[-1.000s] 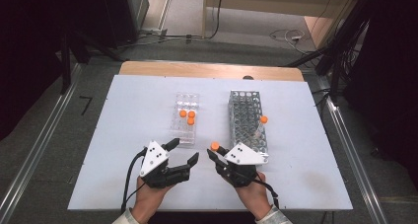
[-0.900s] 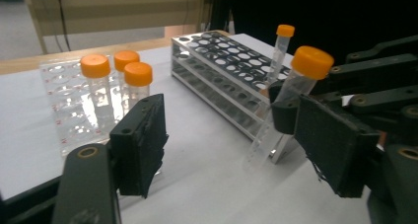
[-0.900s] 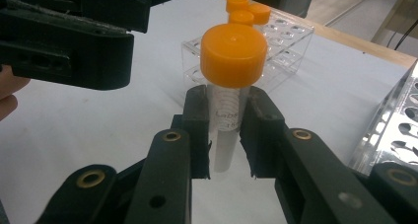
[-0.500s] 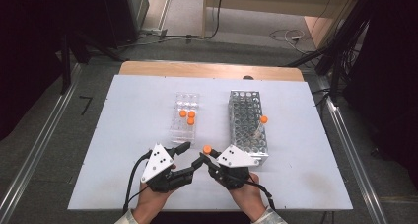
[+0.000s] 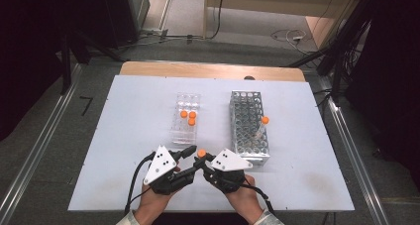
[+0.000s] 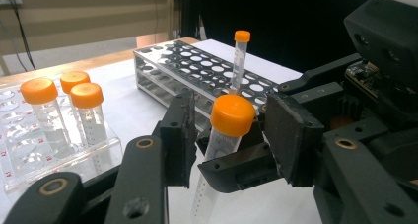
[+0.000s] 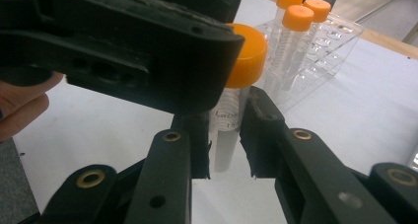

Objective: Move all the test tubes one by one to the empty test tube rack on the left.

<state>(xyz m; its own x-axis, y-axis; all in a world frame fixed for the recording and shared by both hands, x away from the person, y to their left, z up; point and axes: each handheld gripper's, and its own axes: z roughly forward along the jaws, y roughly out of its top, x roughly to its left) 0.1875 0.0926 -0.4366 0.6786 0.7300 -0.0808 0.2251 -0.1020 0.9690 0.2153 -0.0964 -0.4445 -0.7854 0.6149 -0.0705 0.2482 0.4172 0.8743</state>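
right gripper (image 5: 202, 161): clamped on clear orange-capped plastic tube (image 5: 201, 153)
left gripper (image 5: 190, 158): jaws apart, flanking tube
open room: bare white table (image 5: 124, 121) to the left

White table top (image 5: 124, 136): clear plastic tube rack (image 5: 186, 117) stands left of centre, w/ three orange-capped tubes (image 5: 188, 117) upright in its middle rows. Right of it, apart, the white perforated tube rack (image 5: 247, 126) runs near-to-far; one orange-capped tube (image 5: 264, 122) stands in its right side, abt mid-length. Both grippers at the near edge, in front of the racks: left gripper (image 5: 190, 160) near-left, right gripper (image 5: 200, 161) just right of it, tips meeting betw. the two racks' near ends. An orange-capped clear tube (image 6: 224, 140) sits betw. the right gripper's jaws, tilted, cap up, w/ the left gripper's jaws either side of it. Wooden strip (image 5: 208, 70) along the table's far edge.
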